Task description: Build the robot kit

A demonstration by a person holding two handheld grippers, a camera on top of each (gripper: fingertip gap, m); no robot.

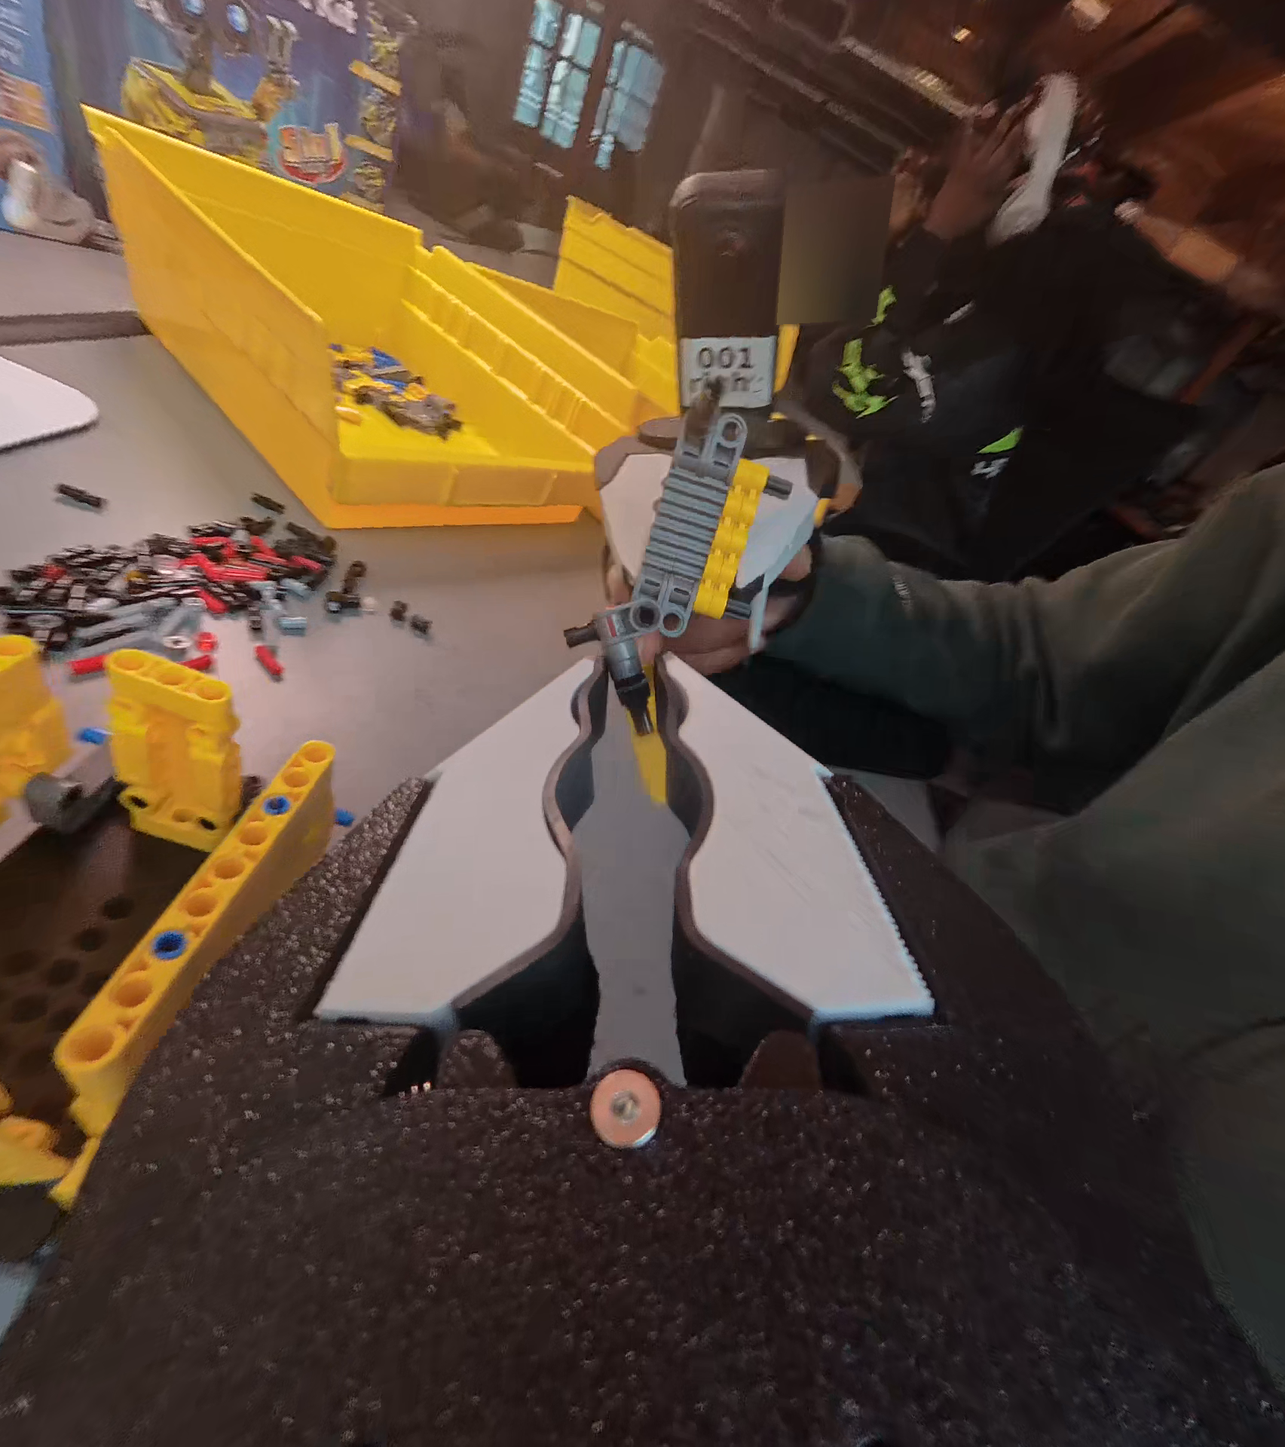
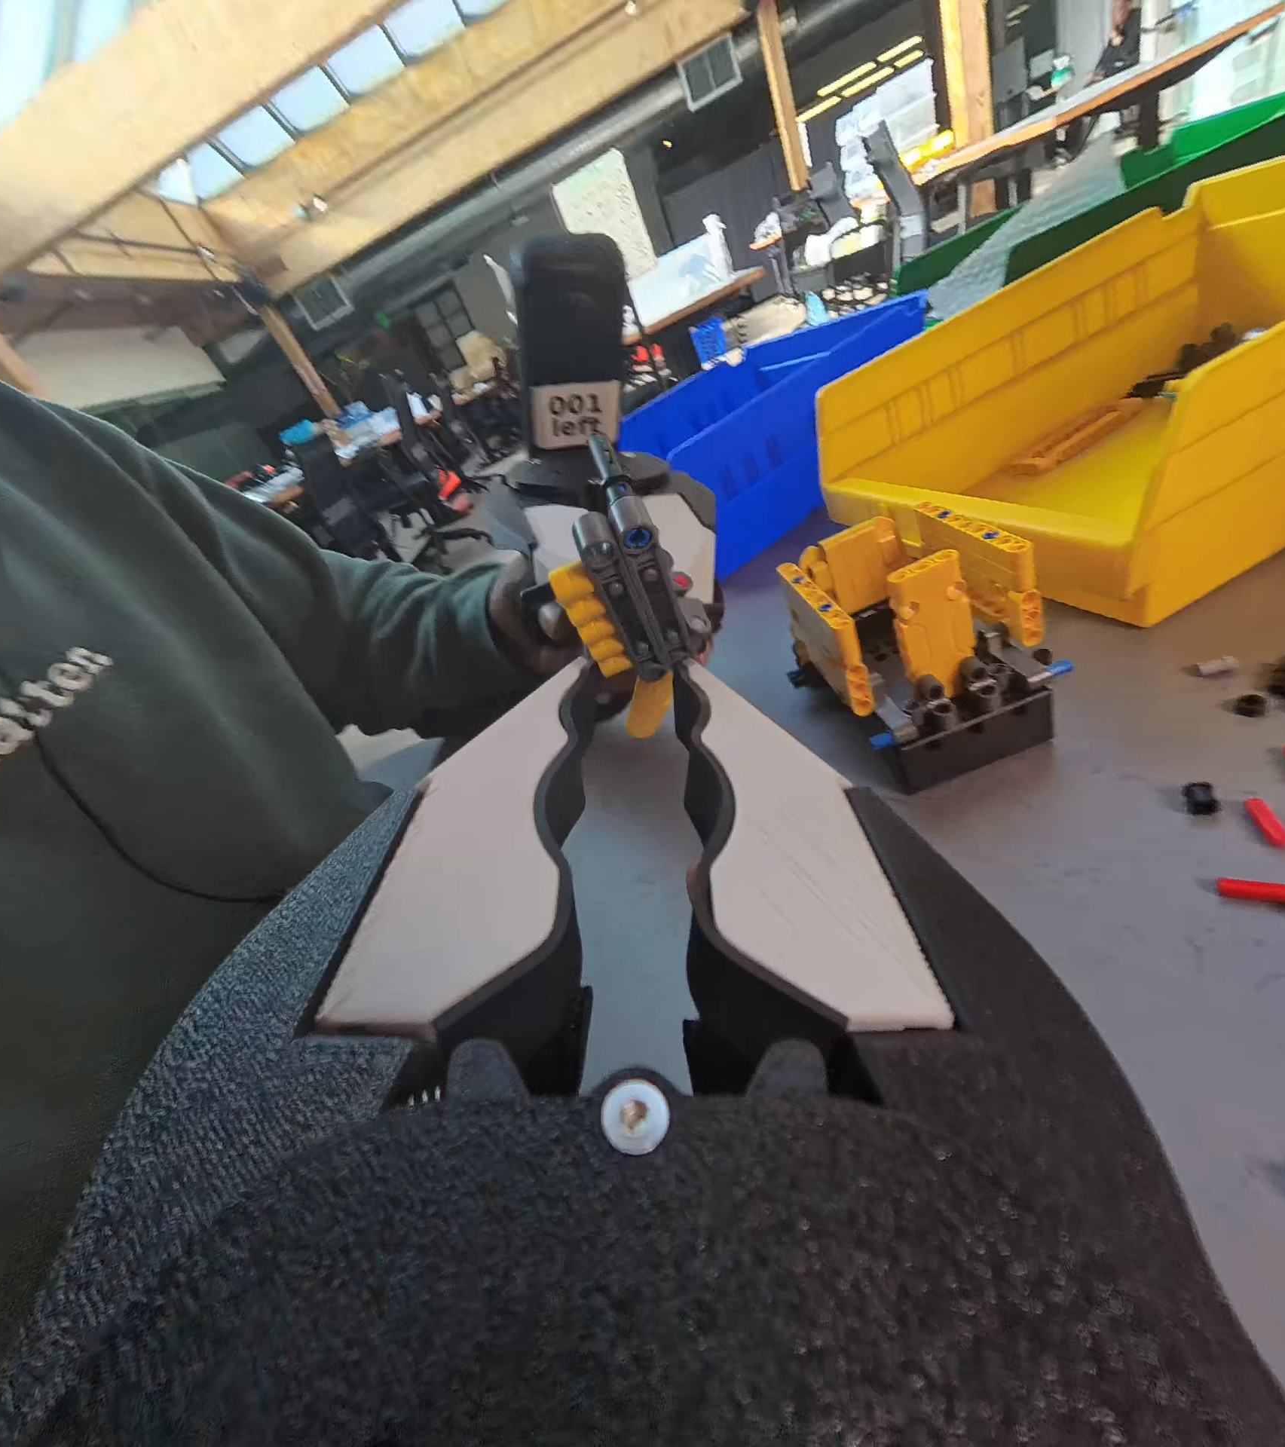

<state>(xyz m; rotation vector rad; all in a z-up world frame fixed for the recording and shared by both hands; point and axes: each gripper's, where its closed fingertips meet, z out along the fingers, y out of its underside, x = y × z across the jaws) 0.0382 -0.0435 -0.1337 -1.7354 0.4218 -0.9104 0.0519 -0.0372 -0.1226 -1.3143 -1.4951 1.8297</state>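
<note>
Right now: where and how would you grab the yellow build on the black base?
Probably the black base, low, jaws across its two long flat side faces, coming level from the near end. It sits flat on the table; the yellow panels stand upright on top and crowd any approach from above. Left gripper and right gripper are both shut on the grey-and-yellow assembly.

fingers [image 1: 764,846]: matt white plastic, finely ridged | gripper body [image 1: 623,1253]: rough speckled black | yellow bin [image 2: 1093,501]: glossy plastic | desk [image 2: 1093,900]: smooth matt grey

Grey table [image 2: 1015,979]: yellow bin [image 2: 1093,485], brick model [image 2: 929,650], loose pins [image 1: 153,579], perhaps.
</note>
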